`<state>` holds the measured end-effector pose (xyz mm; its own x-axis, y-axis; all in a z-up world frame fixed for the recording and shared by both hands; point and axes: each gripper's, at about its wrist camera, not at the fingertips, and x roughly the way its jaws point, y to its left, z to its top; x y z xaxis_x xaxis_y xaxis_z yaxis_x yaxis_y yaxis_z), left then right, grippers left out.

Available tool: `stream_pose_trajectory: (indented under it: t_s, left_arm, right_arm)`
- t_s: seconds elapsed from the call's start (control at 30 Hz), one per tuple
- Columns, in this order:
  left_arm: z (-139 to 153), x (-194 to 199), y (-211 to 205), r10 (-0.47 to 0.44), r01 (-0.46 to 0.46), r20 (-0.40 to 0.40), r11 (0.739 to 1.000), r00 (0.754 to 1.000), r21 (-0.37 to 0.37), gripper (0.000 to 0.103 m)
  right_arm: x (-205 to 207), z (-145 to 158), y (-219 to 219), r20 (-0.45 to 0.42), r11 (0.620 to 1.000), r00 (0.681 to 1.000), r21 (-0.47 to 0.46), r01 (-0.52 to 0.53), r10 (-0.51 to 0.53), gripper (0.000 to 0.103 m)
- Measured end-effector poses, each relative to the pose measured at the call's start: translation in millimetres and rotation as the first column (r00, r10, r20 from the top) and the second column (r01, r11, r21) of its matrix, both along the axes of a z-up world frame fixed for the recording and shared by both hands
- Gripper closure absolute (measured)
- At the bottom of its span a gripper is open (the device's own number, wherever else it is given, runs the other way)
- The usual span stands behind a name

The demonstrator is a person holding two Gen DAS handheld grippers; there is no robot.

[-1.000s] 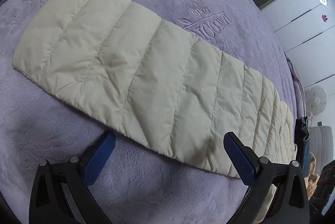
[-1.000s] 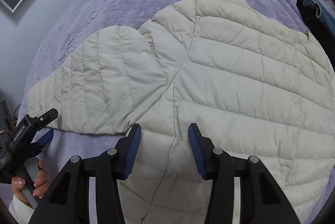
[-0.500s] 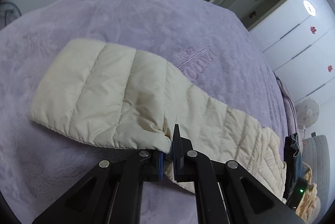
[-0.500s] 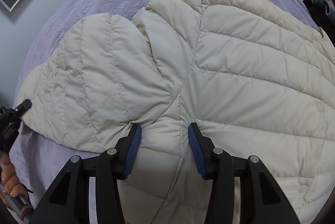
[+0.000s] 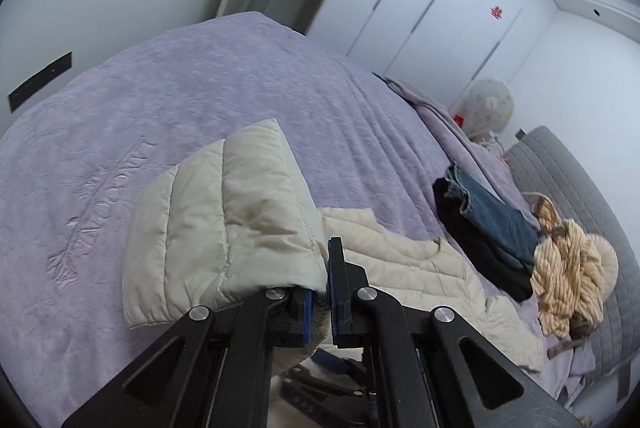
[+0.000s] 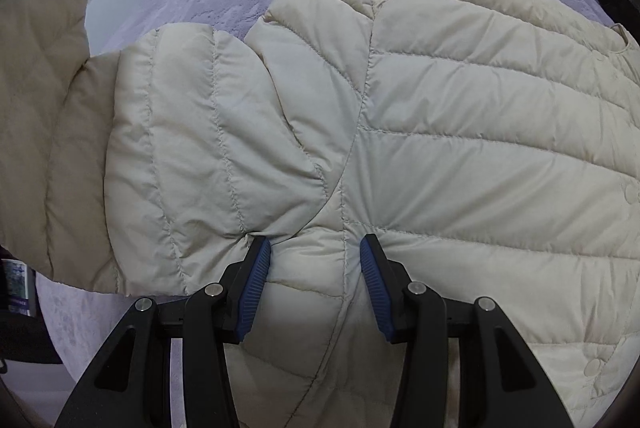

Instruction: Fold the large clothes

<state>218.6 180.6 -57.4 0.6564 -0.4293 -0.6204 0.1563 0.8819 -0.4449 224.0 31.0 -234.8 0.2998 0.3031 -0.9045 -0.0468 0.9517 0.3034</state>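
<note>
Tongs on the left (image 5: 325, 302) have just snapped shut on the cuff edge of the cream puffer jacket's sleeve (image 5: 224, 224) and lifted it off the purple bed (image 5: 208, 75), so the sleeve fold over the body is likely starting. Right tongs (image 6: 315, 270) stay half open, pads pressing down on the jacket (image 6: 480, 131) at the armpit seam, gripping nothing, pinning it. Far right, folded dark clothes (image 5: 488, 228) lie near the bed's edge.
</note>
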Motion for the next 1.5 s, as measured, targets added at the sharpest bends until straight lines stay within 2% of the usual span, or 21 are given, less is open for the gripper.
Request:
stream_pose_trajectory:
  t_s: [0.13,0.2,0.27,0.43,0.57,0.63,0.7,0.77,0.83,0.9,1.0,1.03,1.07,1.1,1.13,1.23,1.33,1.4,1.5]
  left_arm:
    - [-4.2,4.0,-52.2,-0.086,0.087,-0.016,0.995,0.996,0.055,0.096]
    - [-14.8,5.3,-80.9,-0.131,0.134,-0.037,0.987,0.991,0.087,0.096]
    - [-31.5,5.7,-111.1,-0.174,0.182,-0.063,0.971,0.983,0.152,0.096]
    - [-78.3,0.3,-174.2,-0.266,0.302,-0.156,0.907,0.951,0.294,0.095]
    - [-112.6,-5.8,-212.6,-0.311,0.388,-0.251,0.846,0.916,0.366,0.095]
    - [-121.5,-12.4,-223.2,-0.314,0.399,-0.261,0.817,0.913,0.416,0.095]
    - [-123.4,-18.1,-226.2,-0.31,0.402,-0.266,0.8,0.913,0.445,0.095]
    - [-121.3,-23.7,-224.2,-0.31,0.399,-0.26,0.797,0.914,0.453,0.095]
    - [-119.2,-25.7,-223.0,-0.301,0.389,-0.255,0.801,0.919,0.456,0.095]
    - [-117.9,-26.4,-217.4,-0.292,0.388,-0.27,0.804,0.918,0.45,0.095]
    - [-115.6,-25.9,-209.8,-0.284,0.386,-0.28,0.81,0.917,0.442,0.095]
    - [-115.2,-26.3,-208.0,-0.28,0.381,-0.277,0.811,0.919,0.444,0.082]
    - [-115.4,-26.8,-206.5,-0.274,0.377,-0.279,0.811,0.92,0.448,0.024]
    - [-115.6,-27.6,-204.2,-0.251,0.36,-0.28,0.809,0.927,0.465,0.0]
    - [-113.7,-29.1,-202.9,-0.237,0.331,-0.247,0.812,0.939,0.481,0.001]
    - [-118.1,-29.5,-200.3,-0.24,0.341,-0.259,0.807,0.936,0.483,0.001]
    - [-118.0,-30.6,-191.0,-0.212,0.308,-0.242,0.811,0.947,0.498,0.001]
    - [-109.2,-32.3,-175.4,-0.173,0.253,-0.203,0.828,0.964,0.5,0.001]
    - [-91.0,-31.7,-137.0,-0.075,0.137,-0.145,0.863,0.987,0.487,0.001]
  right_arm:
    - [-8.9,14.8,-50.7,-0.014,0.986,0.995,0.138,0.096,-0.095,0.054]
    - [-20.6,25.7,-86.7,0.006,0.976,0.987,0.15,0.157,-0.16,0.054]
    - [-33.3,34.2,-124.2,0.026,0.967,0.974,0.133,0.218,-0.224,0.054]
    - [-63.7,44.4,-202.7,0.05,0.941,0.941,0.082,0.33,-0.334,0.052]
    - [-82.7,39.0,-238.6,0.03,0.923,0.924,0.067,0.378,-0.38,0.052]
    - [-89.6,36.5,-249.9,0.019,0.92,0.921,0.074,0.386,-0.388,0.052]
    - [-93.6,36.1,-253.2,0.013,0.915,0.918,0.088,0.393,-0.395,0.052]
    - [-96.0,38.2,-255.8,0.004,0.909,0.914,0.11,0.402,-0.405,0.05]
    - [-102.2,43.7,-259.4,0.002,0.906,0.912,0.123,0.406,-0.409,0.038]
    - [-103.2,45.6,-261.0,0.006,0.909,0.915,0.12,0.4,-0.404,0.034]
    - [-101.3,45.8,-259.6,0.006,0.918,0.922,0.103,0.384,-0.387,0.033]
    - [-102.1,45.4,-260.7,0.004,0.919,0.924,0.097,0.381,-0.383,0.033]
    - [-102.4,43.5,-261.0,0.002,0.92,0.924,0.092,0.38,-0.382,0.033]
    - [-98.3,43.3,-261.9,0.0,0.921,0.924,0.088,0.38,-0.381,0.033]
    - [-97.3,41.9,-261.2,-0.003,0.921,0.924,0.082,0.381,-0.382,0.033]
    - [-88.9,35.0,-254.4,-0.011,0.92,0.922,0.068,0.387,-0.387,0.033]
    - [-86.5,37.6,-249.8,-0.009,0.924,0.925,0.046,0.381,-0.381,0.033]
    - [-83.3,43.1,-244.3,0.002,0.929,0.929,0.018,0.371,-0.371,0.033]
    - [-76.6,60.1,-226.8,0.047,0.946,0.945,-0.007,0.325,-0.324,0.02]
